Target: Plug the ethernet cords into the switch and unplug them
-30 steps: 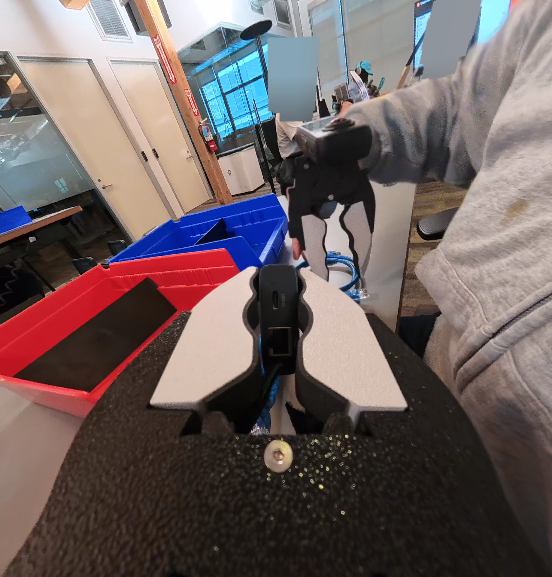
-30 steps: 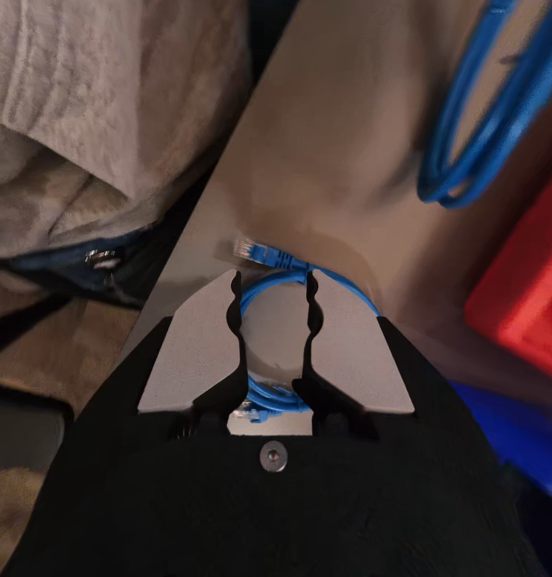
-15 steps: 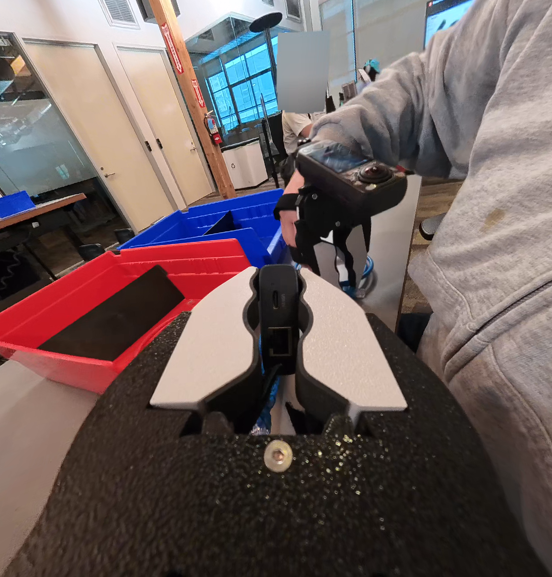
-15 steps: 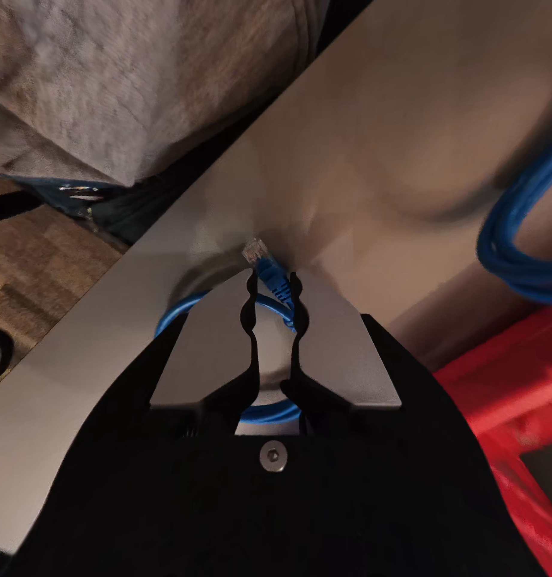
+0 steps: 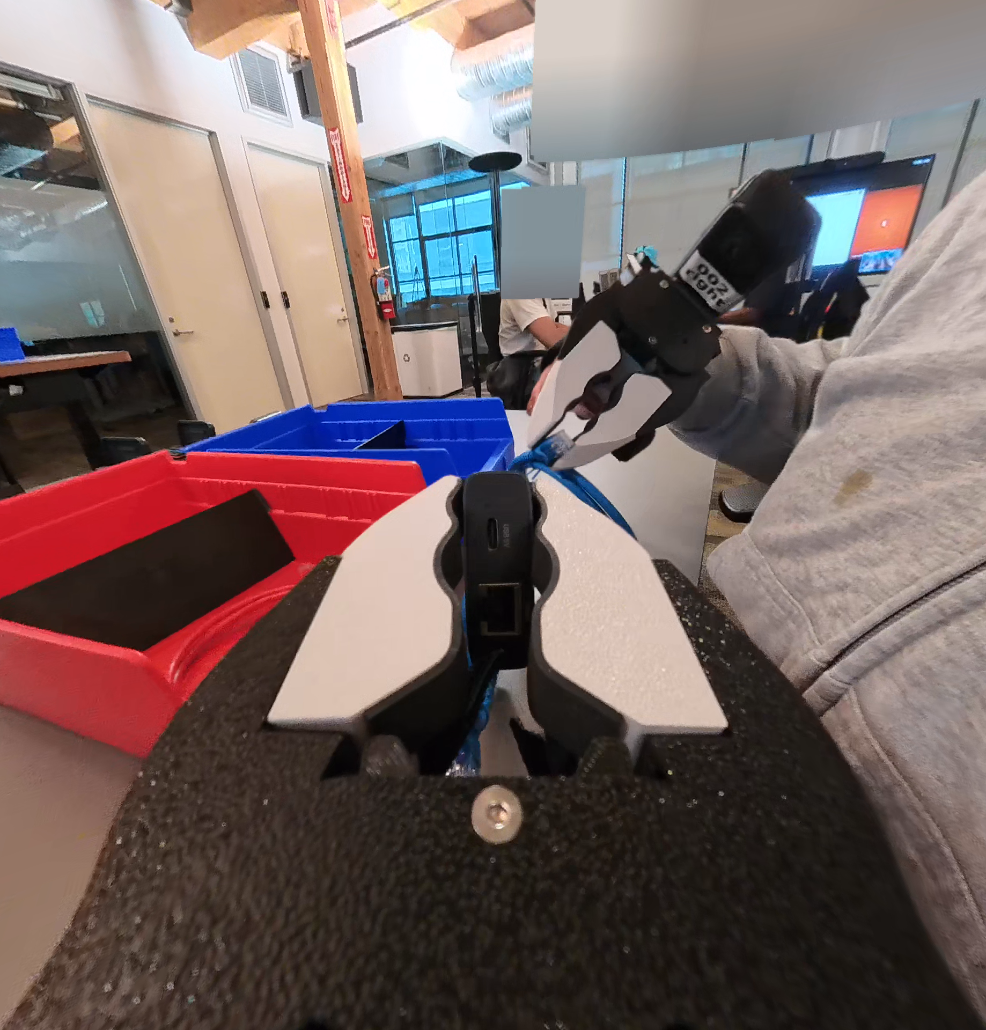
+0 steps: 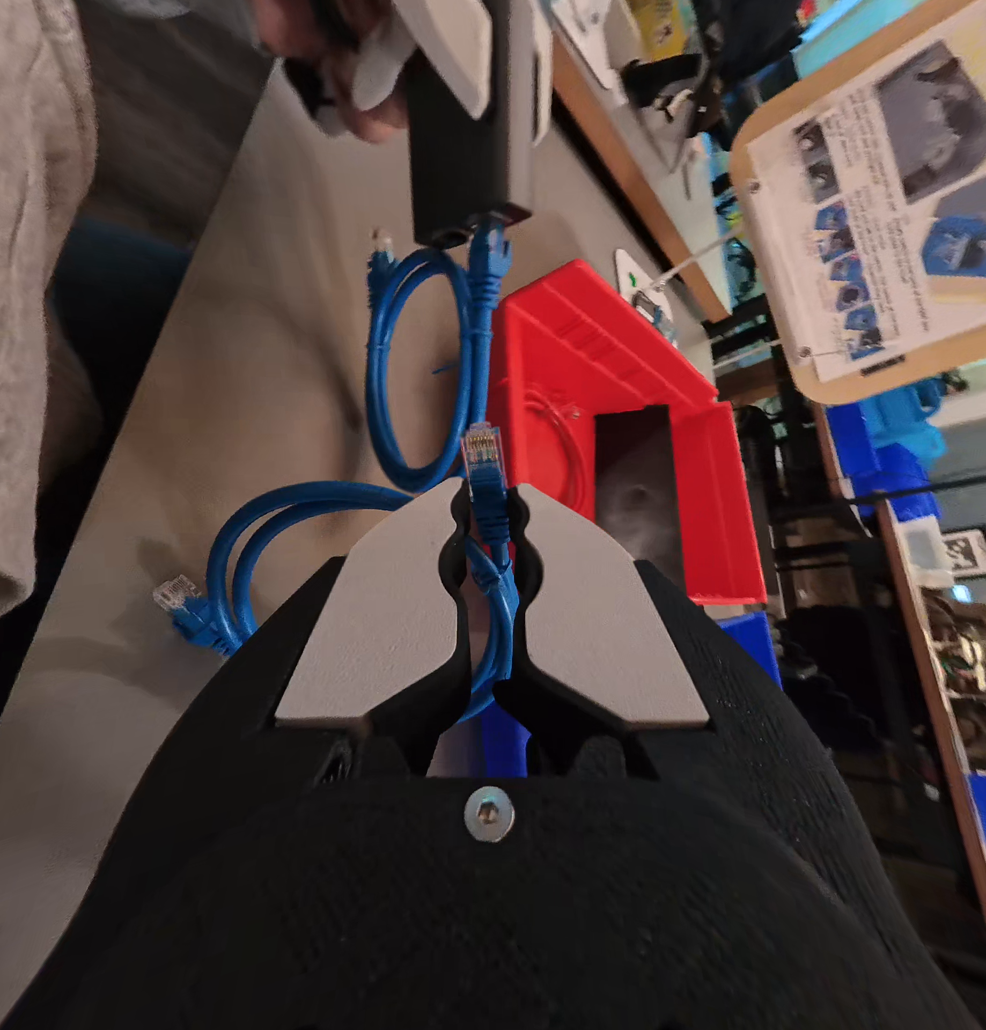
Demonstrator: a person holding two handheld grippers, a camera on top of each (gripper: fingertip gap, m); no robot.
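My left gripper (image 5: 496, 485) is shut on a small black switch (image 5: 497, 557), held upright with an empty port facing the camera. In the right wrist view the switch (image 6: 457, 156) hangs above the table, and one blue ethernet cord (image 6: 488, 251) is plugged into its lower end. My right gripper (image 6: 485, 490) is shut on the blue boot of a second ethernet cord (image 6: 488, 501). Its clear plug (image 6: 482, 446) points toward the switch, a short way from it. In the left wrist view the right gripper (image 5: 557, 446) holds that plug just above the switch.
A red bin (image 5: 145, 501) with a black divider and a blue bin (image 5: 368, 435) stand on the pale table (image 6: 256, 334). The cords' loops (image 6: 418, 362) and loose plug ends (image 6: 178, 599) lie or hang over the table. A person's grey sleeve (image 5: 870, 501) is at the right.
My right gripper closed on the blue cord's plug end on the table, lifted it and swung it up toward the switch. My left gripper kept its hold on the switch.
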